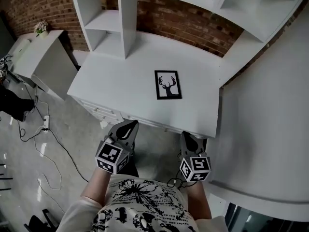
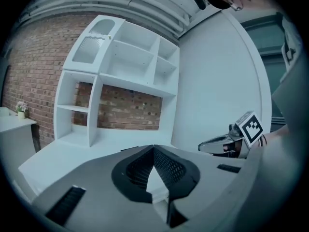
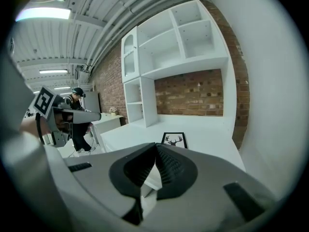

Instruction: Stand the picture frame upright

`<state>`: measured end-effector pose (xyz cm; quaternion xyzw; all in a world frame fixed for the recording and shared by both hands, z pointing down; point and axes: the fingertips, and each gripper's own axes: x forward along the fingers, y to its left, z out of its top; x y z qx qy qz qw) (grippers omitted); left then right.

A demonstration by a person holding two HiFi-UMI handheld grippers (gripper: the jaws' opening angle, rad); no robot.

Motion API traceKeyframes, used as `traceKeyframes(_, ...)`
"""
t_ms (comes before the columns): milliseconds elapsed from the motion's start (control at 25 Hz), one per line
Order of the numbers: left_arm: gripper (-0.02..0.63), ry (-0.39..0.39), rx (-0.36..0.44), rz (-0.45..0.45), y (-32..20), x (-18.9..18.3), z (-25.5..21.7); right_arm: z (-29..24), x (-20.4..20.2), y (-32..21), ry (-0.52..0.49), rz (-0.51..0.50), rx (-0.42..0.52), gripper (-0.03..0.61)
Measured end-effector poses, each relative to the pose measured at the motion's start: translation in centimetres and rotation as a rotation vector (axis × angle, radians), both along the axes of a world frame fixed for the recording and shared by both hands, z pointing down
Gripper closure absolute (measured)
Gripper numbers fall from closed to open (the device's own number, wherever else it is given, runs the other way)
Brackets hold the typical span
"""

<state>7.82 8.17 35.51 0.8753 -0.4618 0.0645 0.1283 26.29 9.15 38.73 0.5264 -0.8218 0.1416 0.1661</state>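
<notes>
Lying flat near the white desk's (image 1: 96, 81) front edge, the deer picture frame (image 1: 168, 84) stays untouched; left gripper (image 1: 126, 128) and right gripper (image 1: 189, 140), both closed and empty, hover short of that edge.

Studio workroom: brick wall (image 1: 193, 24), white shelved desk (image 1: 120, 76), floor cables (image 1: 62, 148).
</notes>
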Motion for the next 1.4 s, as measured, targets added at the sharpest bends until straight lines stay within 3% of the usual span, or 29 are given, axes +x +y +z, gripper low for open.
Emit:
traceKeyframes(240, 0.606, -0.018, 0.013, 0.098, -7.9, -2.6, 0.6, 1.5, -4.8, -7.1, 0.038, 0.026, -0.044, 0.575)
traceKeyframes(520, 0.606, -0.038, -0.002, 0.187, -15.6, -5.9, 2.9, 3.1, -8.2, -14.6, 0.149, 0.066, -0.062, 0.575)
traceKeyframes(800, 0.606, -0.054, -0.078, 0.213, -20.4, -6.5, 6.5, 8.2, -9.2, -19.1, 0.168, 0.072, -0.177, 0.574)
traceKeyframes(960, 0.606, -0.054, -0.135, 0.203, -21.7, -6.3, 8.8, 11.2, -9.1, -21.6, 0.227, 0.038, -0.229, 0.572)
traceKeyframes(1240, 0.606, -0.036, -0.234, 0.172, -22.4, -6.1, 12.0, 16.1, -10.1, -25.0, 0.29, -0.081, -0.341, 0.416)
traceKeyframes(1400, 0.606, -0.026, -0.276, 0.159, -22.4, -6.4, 13.2, 18.7, -10.3, -26.1, 0.346, -0.108, -0.406, 0.407)
